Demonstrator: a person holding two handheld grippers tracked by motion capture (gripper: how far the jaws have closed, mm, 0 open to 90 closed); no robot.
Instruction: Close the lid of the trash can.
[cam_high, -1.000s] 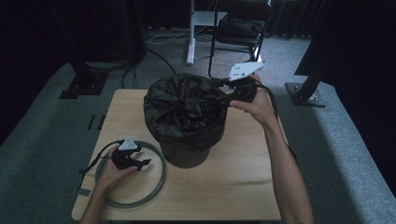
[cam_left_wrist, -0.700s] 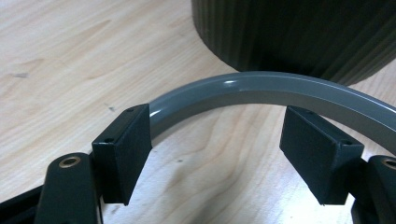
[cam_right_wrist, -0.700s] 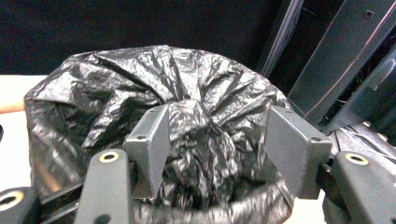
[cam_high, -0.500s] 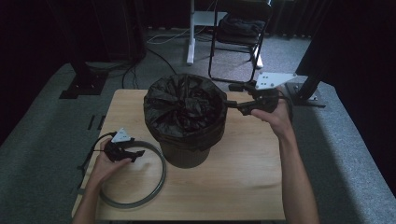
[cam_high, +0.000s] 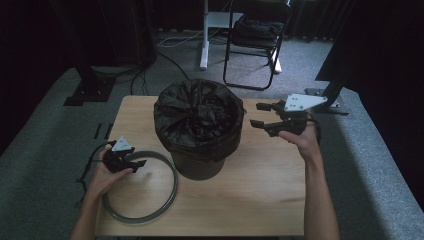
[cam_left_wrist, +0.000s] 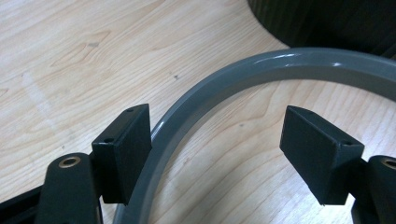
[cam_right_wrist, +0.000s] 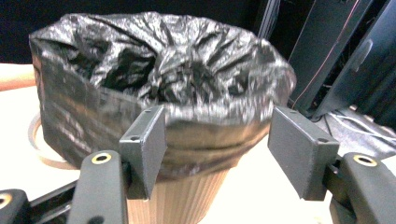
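- Bin lined with a black bag stands mid-table.
- Grey ring lies flat just left of the bin.
- Left gripper hovers over the ring's rim, jaws wide, one pad beside the ring, not clamping.
- Right gripper hangs right of the bin, apart from it; its jaws have just been opening, nothing between them.

I see a dark ribbed bin standing upright mid-table, tapering toward its base. A black bag lines it, crumpled inside and folded down over the rim. Just left of the bin, a grey ring lies flat on the wood, close to its base.
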